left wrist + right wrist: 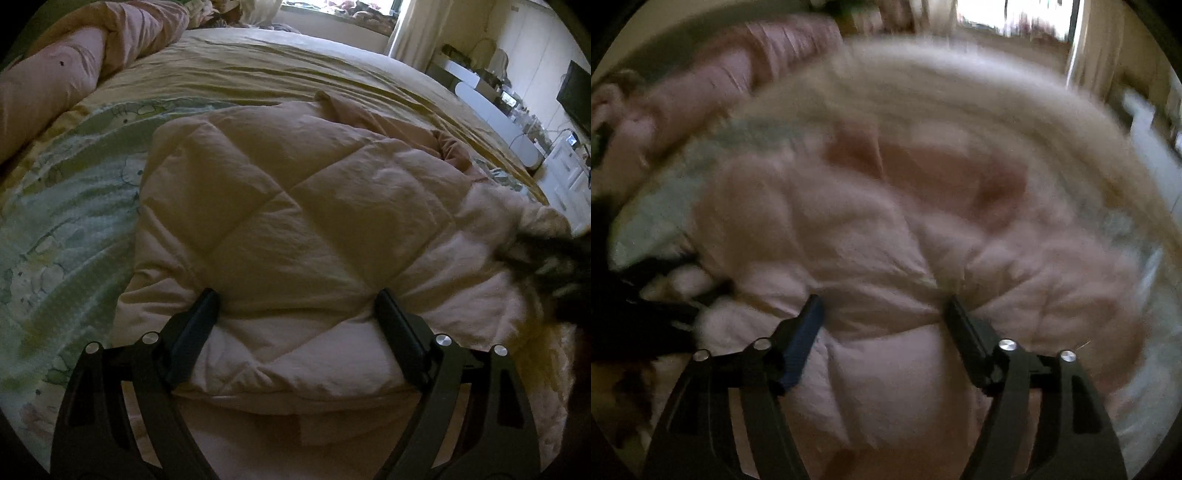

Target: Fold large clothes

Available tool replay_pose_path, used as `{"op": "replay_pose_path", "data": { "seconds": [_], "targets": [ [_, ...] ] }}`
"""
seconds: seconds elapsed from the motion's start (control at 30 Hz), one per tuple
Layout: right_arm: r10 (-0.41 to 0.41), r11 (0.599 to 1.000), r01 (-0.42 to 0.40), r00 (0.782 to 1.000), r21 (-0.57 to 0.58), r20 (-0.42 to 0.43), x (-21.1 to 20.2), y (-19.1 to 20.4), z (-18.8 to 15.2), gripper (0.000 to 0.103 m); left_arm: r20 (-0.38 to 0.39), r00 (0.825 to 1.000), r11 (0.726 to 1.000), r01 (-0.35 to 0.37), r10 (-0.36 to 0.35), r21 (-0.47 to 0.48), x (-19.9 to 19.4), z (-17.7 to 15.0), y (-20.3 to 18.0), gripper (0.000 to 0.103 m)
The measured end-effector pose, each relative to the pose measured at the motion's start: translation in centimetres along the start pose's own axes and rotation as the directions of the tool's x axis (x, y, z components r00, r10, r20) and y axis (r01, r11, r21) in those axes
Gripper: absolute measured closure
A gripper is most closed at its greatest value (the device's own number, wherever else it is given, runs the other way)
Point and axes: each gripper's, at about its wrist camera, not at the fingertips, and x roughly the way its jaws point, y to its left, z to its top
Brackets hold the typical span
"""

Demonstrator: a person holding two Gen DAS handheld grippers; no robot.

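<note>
A puffy pale-pink quilted coat (295, 206) lies folded on the bed, with a darker pink lining (373, 114) showing at its far side and a fluffy white trim (517, 218) at the right. My left gripper (297, 306) points down onto the near fold; its wide-set jaws hold a thick bulge of padding that fills the gap and creases at both fingertips. The right wrist view is blurred. There the right gripper (884, 310) stands wide over the coat (886, 236), padding bulging between its fingers without a clear pinch. A dark blur (557, 269) at the right edge is the other gripper.
The bed carries a yellowish sheet (295, 62) and a pale green cartoon-print blanket (66, 206) left of the coat. A rolled pink duvet (55, 77) lies along the far left. A window (340, 11), curtains and white furniture (517, 122) stand beyond the bed's right edge.
</note>
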Motion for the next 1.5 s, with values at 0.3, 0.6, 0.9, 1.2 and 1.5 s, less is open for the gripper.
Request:
{"op": "replay_pose_path", "data": {
  "seconds": [0.3, 0.6, 0.9, 1.2, 1.5],
  "targets": [
    [-0.057, 0.998, 0.056, 0.997, 0.031, 0.046, 2.4, 0.7, -1.4, 0.03, 0.01, 1.0, 1.0, -0.014, 0.014, 0.015, 0.2, -0.1, -0.2, 0.023],
    [-0.018, 0.999, 0.01, 0.981, 0.044, 0.192, -3.6, -0.1, -2.8, 0.02, 0.008, 1.0, 1.0, 0.002, -0.002, -0.001, -1.1, -0.3, -0.1, 0.02],
    [0.055, 0.99, -0.087, 0.965, 0.115, 0.258, -7.8, -1.6, -4.3, 0.011, 0.021, 1.0, 1.0, -0.01, 0.011, -0.027, -3.0, -0.6, -0.4, 0.009],
    [0.068, 0.991, -0.101, 0.949, 0.092, 0.309, -10.5, -0.6, -5.2, 0.004, 0.026, 1.0, 0.998, 0.002, 0.0, -0.06, -5.2, -1.5, -0.3, 0.009],
    [0.083, 0.989, -0.12, 0.94, 0.091, 0.33, -12.1, -0.1, -6.3, 0.004, 0.048, 0.999, 0.997, 0.012, -0.009, -0.078, -7.6, -2.4, 0.0, 0.009]
  ]
}}
